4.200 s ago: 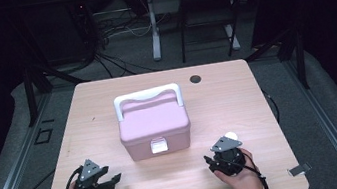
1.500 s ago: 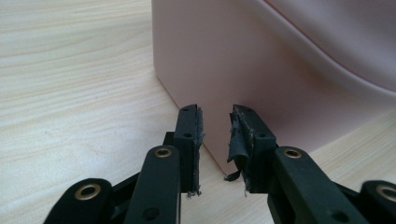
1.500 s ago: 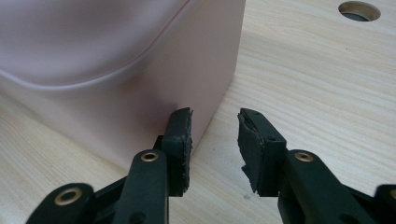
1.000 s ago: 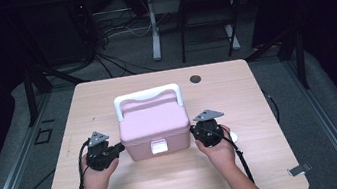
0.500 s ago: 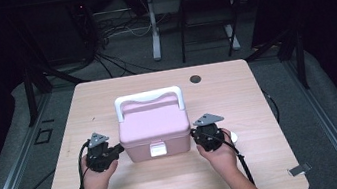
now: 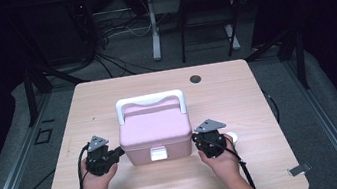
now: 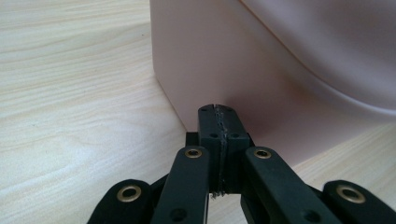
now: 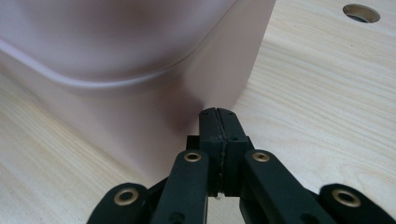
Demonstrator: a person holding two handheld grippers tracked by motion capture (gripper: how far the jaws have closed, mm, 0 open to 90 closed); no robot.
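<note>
A pink lidded box (image 6: 155,133) with a white handle (image 6: 149,100) and a white front latch (image 6: 158,152) stands in the middle of the wooden table (image 6: 106,98). My left gripper (image 6: 118,154) is at the box's left side, jaws shut, tips at the box wall (image 7: 243,70) low down. In the left gripper view the closed tips (image 7: 218,110) meet the pink wall. My right gripper (image 6: 197,142) mirrors it at the box's right side, jaws shut, tips (image 8: 217,112) at the wall (image 8: 154,107) under the lid's rim. Nothing is between either pair of jaws.
A small white object (image 6: 232,138) lies on the table just right of my right gripper. A round cable hole (image 6: 195,79) sits near the far edge, also in the right gripper view (image 8: 360,13). Metal clips (image 6: 298,170) mark the near corners.
Compared with the earliest frame, both hands have come up from the near corners to the box's two sides. Over the last second the right hand has eased slightly nearer; the box stays put.
</note>
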